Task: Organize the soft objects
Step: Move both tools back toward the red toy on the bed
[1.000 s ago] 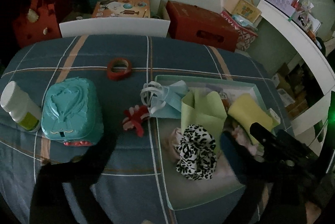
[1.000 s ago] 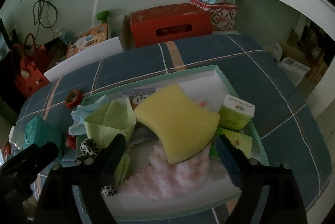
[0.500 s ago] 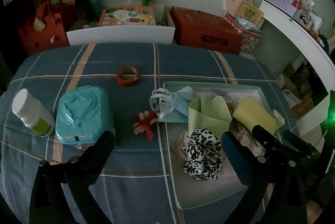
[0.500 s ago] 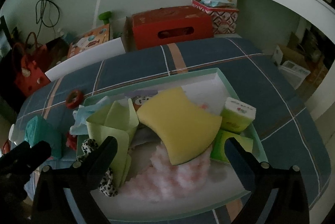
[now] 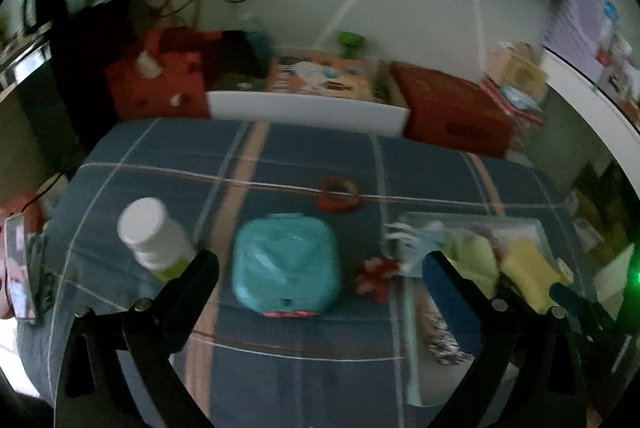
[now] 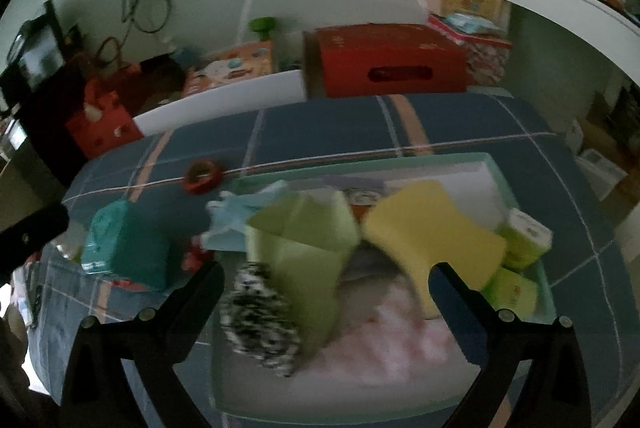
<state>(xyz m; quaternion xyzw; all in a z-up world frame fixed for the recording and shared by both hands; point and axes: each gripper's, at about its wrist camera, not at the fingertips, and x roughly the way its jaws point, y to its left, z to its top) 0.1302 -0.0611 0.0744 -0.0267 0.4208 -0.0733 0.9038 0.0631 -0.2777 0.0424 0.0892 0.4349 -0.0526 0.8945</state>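
A pale green tray (image 6: 498, 172) on the blue plaid cloth holds a yellow sponge (image 6: 432, 228), a folded green cloth (image 6: 304, 240), a leopard scrunchie (image 6: 260, 320), a pink fluffy cloth (image 6: 380, 344) and a blue face mask (image 6: 236, 212) draped over its left rim. My right gripper (image 6: 326, 272) hangs open above the tray, holding nothing. A red-and-white scrunchie (image 5: 372, 278) lies on the cloth just left of the tray (image 5: 412, 348). My left gripper (image 5: 320, 262) is open and empty, above a teal box (image 5: 286, 264).
A white bottle (image 5: 150, 232) stands left of the teal box, and a red tape ring (image 5: 338, 192) lies behind it. Two green tissue packs (image 6: 524, 236) sit in the tray's right end. Red boxes (image 6: 384, 64) and bags stand beyond the far edge.
Both views have pulled back and up. The left gripper has swung left, from over the tray to over the teal box. Both grippers stay open, and the objects lie where they were.
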